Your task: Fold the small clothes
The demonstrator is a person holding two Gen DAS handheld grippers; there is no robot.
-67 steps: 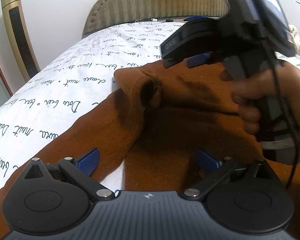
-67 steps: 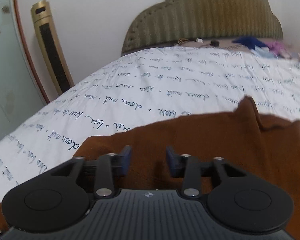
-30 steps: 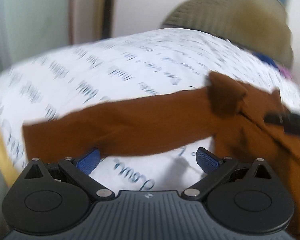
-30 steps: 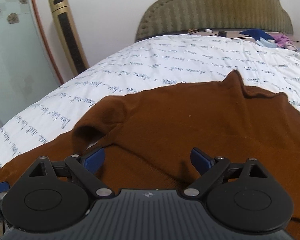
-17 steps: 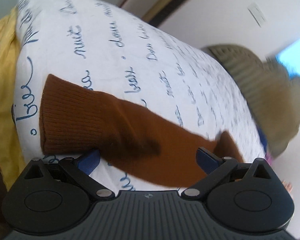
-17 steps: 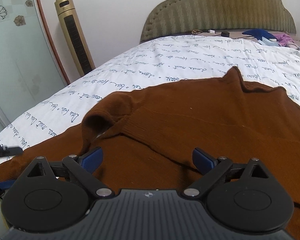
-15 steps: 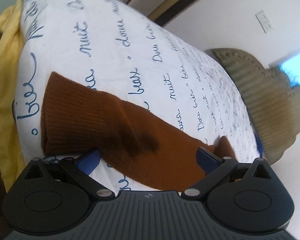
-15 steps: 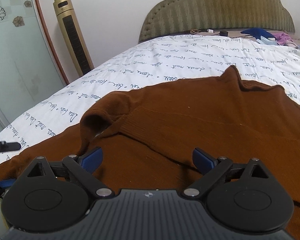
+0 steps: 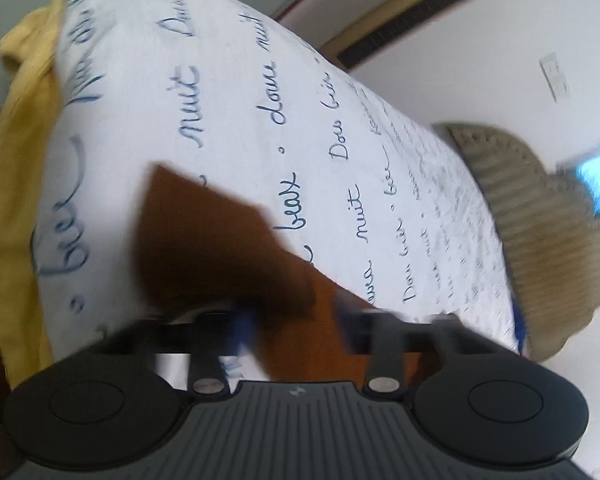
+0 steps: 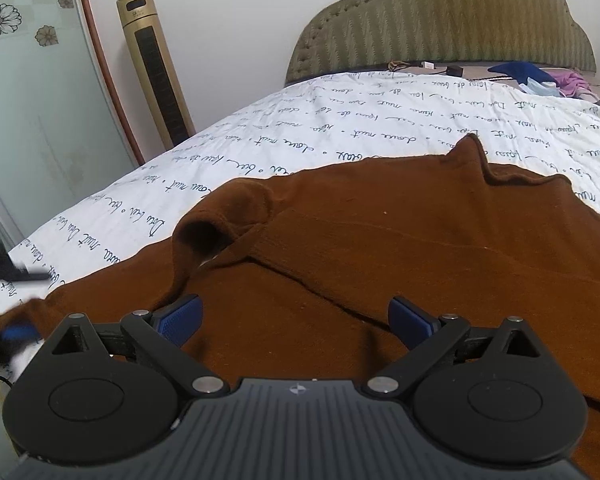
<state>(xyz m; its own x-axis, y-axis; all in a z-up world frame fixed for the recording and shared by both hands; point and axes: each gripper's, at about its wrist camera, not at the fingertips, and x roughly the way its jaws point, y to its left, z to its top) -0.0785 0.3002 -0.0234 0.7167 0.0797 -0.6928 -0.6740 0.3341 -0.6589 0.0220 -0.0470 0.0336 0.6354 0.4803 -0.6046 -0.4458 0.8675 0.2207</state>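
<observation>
A brown knit sweater (image 10: 380,240) lies spread on the white bed (image 10: 340,120), its rolled collar (image 10: 220,216) towards the left. Its sleeve (image 9: 204,248) runs out to the bed's corner. My left gripper (image 9: 296,320) is closing on that sleeve just behind the cuff, with brown fabric filling the narrow gap between the blurred fingers. It also shows at the far left of the right wrist view, as the left gripper (image 10: 16,304) at the sleeve's end. My right gripper (image 10: 296,320) hovers over the sweater's body, its jaws opening wide with nothing pinched.
A yellow cloth (image 9: 16,160) hangs over the bed's corner beside the sleeve. A gold tower fan (image 10: 152,72) and a glass door (image 10: 28,100) stand left of the bed. Loose clothes (image 10: 540,76) lie below the padded headboard (image 10: 440,20).
My left gripper rolled, swung out to the sleeve's end at the bed corner and went from wide open to closed around the sleeve. The right gripper stayed put and spread slightly.
</observation>
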